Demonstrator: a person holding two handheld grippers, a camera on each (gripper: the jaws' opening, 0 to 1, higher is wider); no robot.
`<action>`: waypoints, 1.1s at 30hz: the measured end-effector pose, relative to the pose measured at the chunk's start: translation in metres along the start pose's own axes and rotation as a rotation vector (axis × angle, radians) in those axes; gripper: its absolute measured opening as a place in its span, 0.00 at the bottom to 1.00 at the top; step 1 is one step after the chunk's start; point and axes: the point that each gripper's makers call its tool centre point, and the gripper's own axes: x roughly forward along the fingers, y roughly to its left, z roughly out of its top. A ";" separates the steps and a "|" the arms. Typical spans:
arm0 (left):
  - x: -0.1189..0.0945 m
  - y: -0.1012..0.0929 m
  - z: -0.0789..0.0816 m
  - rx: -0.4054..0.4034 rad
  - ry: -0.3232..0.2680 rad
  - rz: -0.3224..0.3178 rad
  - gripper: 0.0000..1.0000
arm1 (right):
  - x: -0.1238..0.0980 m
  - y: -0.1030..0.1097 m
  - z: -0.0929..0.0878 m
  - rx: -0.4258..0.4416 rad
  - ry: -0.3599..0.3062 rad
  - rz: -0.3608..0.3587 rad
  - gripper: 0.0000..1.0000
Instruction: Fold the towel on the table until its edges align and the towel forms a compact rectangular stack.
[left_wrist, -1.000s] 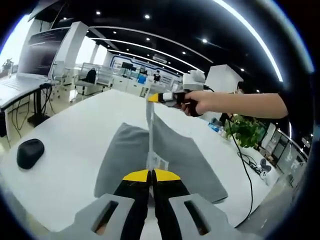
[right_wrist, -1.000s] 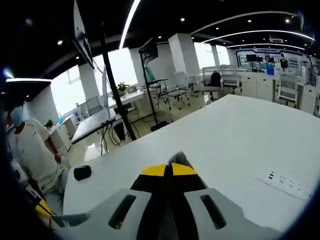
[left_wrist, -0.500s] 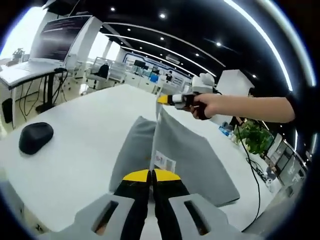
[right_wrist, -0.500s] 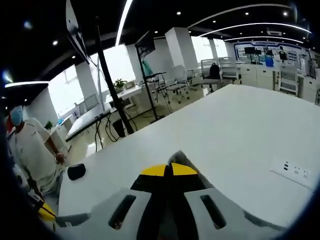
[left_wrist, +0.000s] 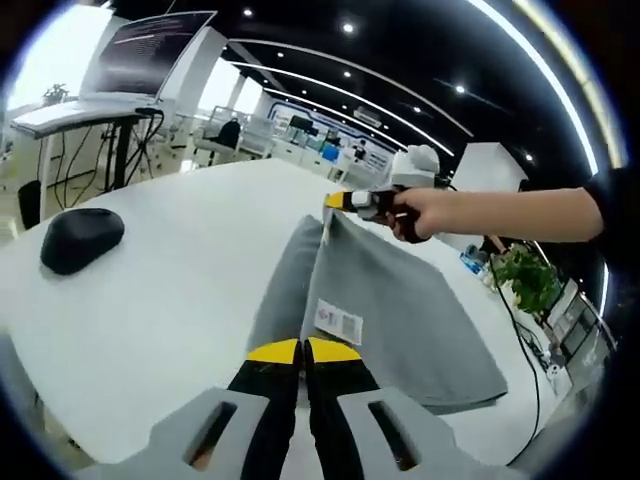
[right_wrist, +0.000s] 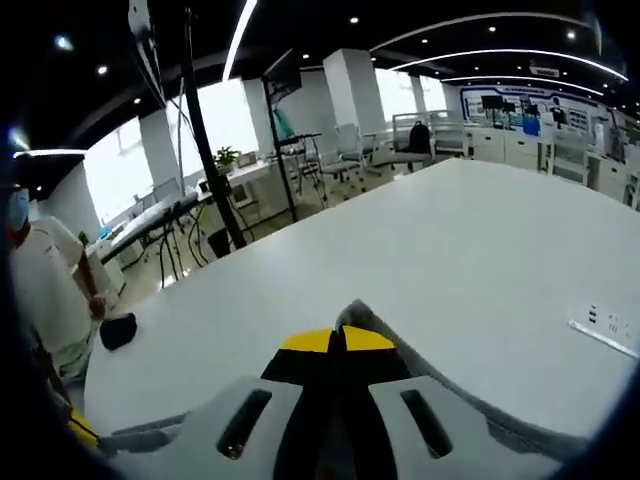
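A grey towel (left_wrist: 400, 310) lies folded over on the white table (left_wrist: 180, 260), with a white care label (left_wrist: 338, 322) near its close edge. My left gripper (left_wrist: 303, 350) is shut on the towel's near corner. In the left gripper view my right gripper (left_wrist: 338, 201), held by a hand, is shut on the far corner, and the edge between the two corners is lifted and taut. In the right gripper view my right gripper (right_wrist: 337, 339) has its jaws closed, with a tip of grey towel (right_wrist: 356, 313) sticking out past them.
A black mouse (left_wrist: 80, 238) lies on the table to the left of the towel. A white power strip (right_wrist: 606, 325) sits at the right. A person (right_wrist: 50, 290) in white stands beyond the table edge. Office desks, chairs and a plant (left_wrist: 525, 285) surround the table.
Both grippers have come lower toward the table with the towel's edge held between them. The lifted fold now lies flatter and wider over the layer below.
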 end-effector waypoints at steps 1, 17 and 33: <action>0.001 0.001 -0.001 -0.006 -0.001 0.006 0.02 | 0.001 0.000 -0.002 0.006 0.000 -0.005 0.00; 0.008 0.021 -0.011 0.033 0.011 0.115 0.03 | 0.019 0.005 -0.015 -0.115 -0.016 0.004 0.06; 0.010 0.025 0.006 0.101 0.008 0.149 0.26 | 0.004 -0.003 -0.018 -0.184 0.009 0.027 0.29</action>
